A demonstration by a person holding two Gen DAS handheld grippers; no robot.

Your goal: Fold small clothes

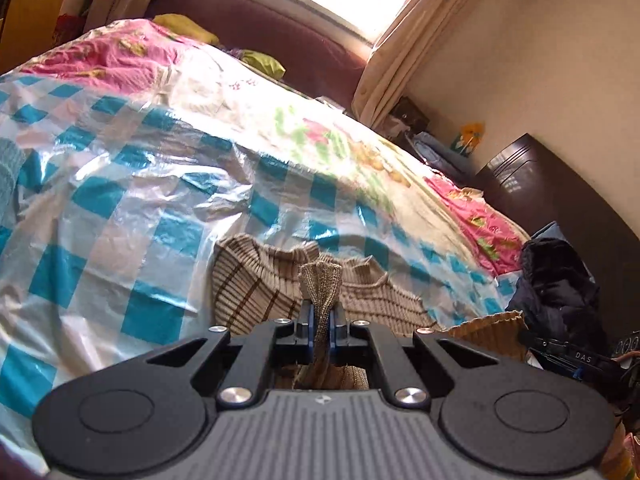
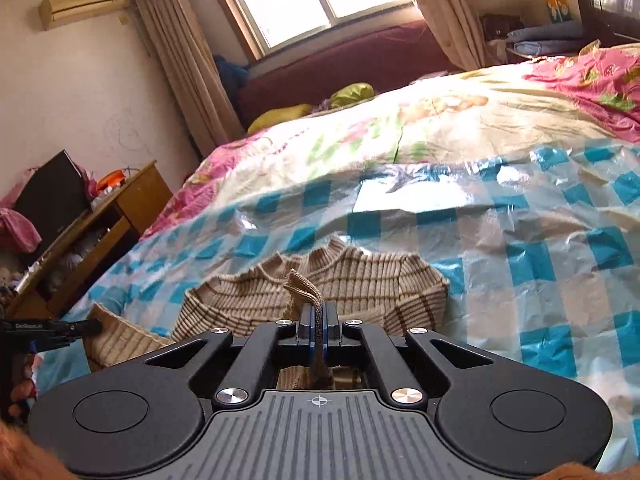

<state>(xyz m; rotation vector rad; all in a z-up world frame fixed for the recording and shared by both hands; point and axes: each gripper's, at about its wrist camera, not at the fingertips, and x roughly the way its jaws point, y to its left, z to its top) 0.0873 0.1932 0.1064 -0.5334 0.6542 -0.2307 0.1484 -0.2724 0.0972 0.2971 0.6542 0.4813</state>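
A small beige ribbed sweater with brown stripes (image 1: pixel 256 284) lies on the blue-and-white checked plastic sheet (image 1: pixel 132 208) that covers the bed. My left gripper (image 1: pixel 321 312) is shut on a bunched edge of the sweater, lifted a little off the bed. My right gripper (image 2: pixel 319 318) is shut on another bunched edge of the same sweater (image 2: pixel 352 276), with its collar and shoulders lying ahead of it. The left gripper also shows at the left edge of the right wrist view (image 2: pixel 76 327), pinching the sweater. The right gripper shows at the right edge of the left wrist view (image 1: pixel 560 350).
A floral pink and cream quilt (image 1: pixel 120 52) lies under the sheet. A dark garment (image 1: pixel 556 284) lies at the bed's right edge. A wooden bedside table (image 2: pixel 120 208) stands left of the bed. A maroon headboard bench (image 2: pixel 340 64) and curtained window lie beyond.
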